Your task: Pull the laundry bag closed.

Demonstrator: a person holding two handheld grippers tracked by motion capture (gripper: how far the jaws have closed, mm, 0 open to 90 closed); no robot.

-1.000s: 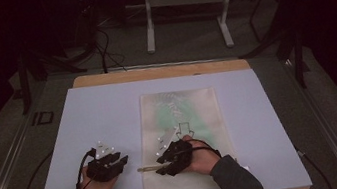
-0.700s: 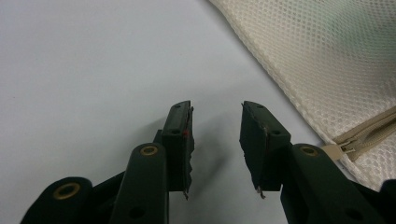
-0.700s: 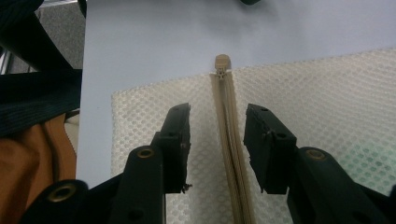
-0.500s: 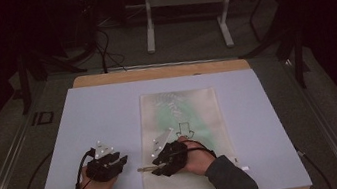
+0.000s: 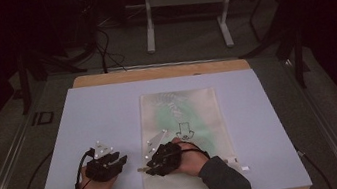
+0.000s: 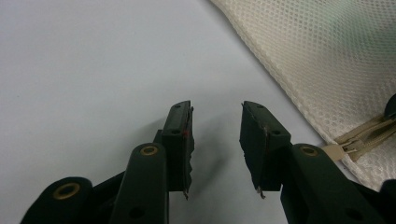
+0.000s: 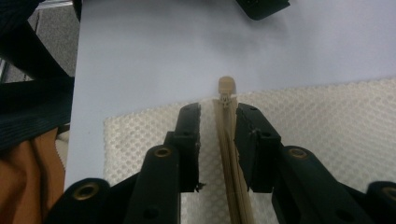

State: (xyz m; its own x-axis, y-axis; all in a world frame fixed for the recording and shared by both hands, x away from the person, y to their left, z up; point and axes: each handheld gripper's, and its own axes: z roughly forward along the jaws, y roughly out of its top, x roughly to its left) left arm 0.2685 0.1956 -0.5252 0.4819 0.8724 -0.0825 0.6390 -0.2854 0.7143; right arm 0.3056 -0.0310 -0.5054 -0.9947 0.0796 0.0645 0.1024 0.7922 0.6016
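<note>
Where the mesh bag (image 5: 183,138) lies flat across the middle of the desk (image 5: 108,108), bare pale surface stretches wide to its left and right, and the far wooden edge is well beyond it. The bag's near end comes close to the desk's front edge, where both forearms come in. The right hand-held gripper (image 7: 217,140) is low over the bag's near left corner, its jaws astride the beige zipper (image 7: 231,158); they have just been closing, with the zipper tape between them, one pad against it and a gap left at the other. The zipper pull (image 7: 226,86) pokes out past the bag's edge, just ahead of the jaws. The left hand-held gripper (image 6: 215,140) sits on bare desk just beside the bag, jaws apart and holding nothing.
</note>
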